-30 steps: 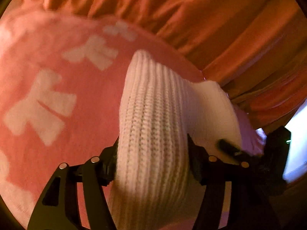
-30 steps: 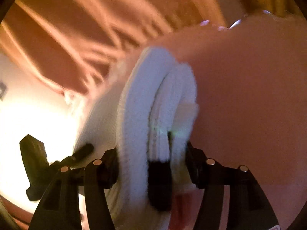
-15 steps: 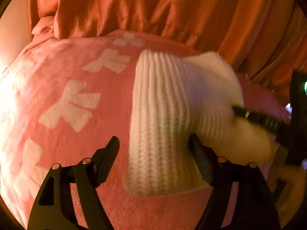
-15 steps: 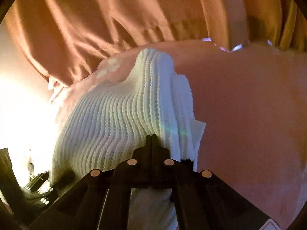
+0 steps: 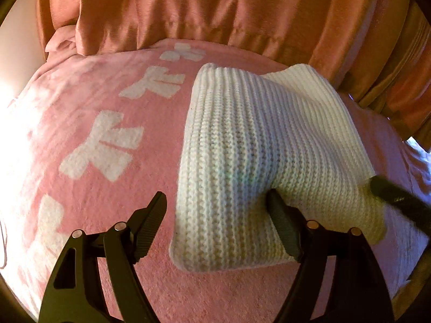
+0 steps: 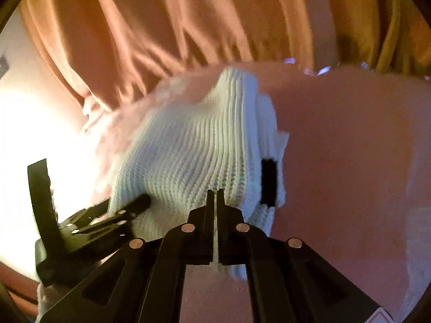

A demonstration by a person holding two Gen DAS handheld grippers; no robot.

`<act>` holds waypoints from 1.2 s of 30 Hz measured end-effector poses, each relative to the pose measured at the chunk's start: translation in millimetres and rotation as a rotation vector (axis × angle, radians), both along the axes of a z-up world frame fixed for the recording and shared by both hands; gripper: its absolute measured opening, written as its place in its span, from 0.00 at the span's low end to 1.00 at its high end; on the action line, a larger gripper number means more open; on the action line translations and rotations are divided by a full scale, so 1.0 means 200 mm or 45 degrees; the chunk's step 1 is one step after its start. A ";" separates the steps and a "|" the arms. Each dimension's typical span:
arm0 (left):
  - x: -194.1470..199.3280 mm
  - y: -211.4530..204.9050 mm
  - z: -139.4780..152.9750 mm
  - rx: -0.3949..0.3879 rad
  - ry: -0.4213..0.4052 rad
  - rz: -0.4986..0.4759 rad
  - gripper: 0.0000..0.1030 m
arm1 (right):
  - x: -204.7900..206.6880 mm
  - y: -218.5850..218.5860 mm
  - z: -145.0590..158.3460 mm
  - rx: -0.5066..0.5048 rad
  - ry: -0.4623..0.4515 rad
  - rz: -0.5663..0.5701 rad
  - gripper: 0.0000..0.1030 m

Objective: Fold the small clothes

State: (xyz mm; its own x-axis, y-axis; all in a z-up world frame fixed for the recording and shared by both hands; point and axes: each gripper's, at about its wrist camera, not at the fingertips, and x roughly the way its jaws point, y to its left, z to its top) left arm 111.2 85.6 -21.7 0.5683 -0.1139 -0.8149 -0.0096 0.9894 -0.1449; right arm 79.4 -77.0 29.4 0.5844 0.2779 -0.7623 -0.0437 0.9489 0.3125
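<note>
A folded white ribbed knit garment [image 5: 242, 148] lies on a pink blanket [image 5: 80, 107] with white bow prints. My left gripper [image 5: 215, 215] is open above its near edge; its right finger presses into the knit, its left finger hangs over the blanket. In the right wrist view the same garment [image 6: 194, 156] lies ahead with a black tag [image 6: 268, 181] at its right edge. My right gripper [image 6: 213, 196] has its jaws almost together on a thin fold of the knit. The left gripper [image 6: 89, 220] shows at lower left, and the right gripper's finger [image 5: 398, 202] shows in the left wrist view.
Orange-brown satin curtains [image 5: 215, 8] hang right behind the blanket's far edge, also seen in the right wrist view [image 6: 188, 21]. A bright light glare [image 6: 40, 134] washes out the left side. Bare pink blanket [image 6: 350, 148] stretches to the right of the garment.
My left gripper let go of the garment and opened wide. My right gripper closed its jaws. The garment went from held up and bunched to lying folded on the blanket.
</note>
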 end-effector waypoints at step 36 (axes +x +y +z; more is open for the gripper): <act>-0.42 -0.04 0.06 0.118 -0.177 0.087 0.93 | -0.47 0.08 -0.13 -0.312 -0.098 -0.139 0.55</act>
State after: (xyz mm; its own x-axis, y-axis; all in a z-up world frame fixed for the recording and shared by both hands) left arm 28.0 77.4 -9.8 0.6802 0.0005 -0.7330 -0.0630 0.9963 -0.0578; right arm -14.4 -62.0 4.3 0.6595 0.0227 -0.7514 0.0486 0.9962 0.0728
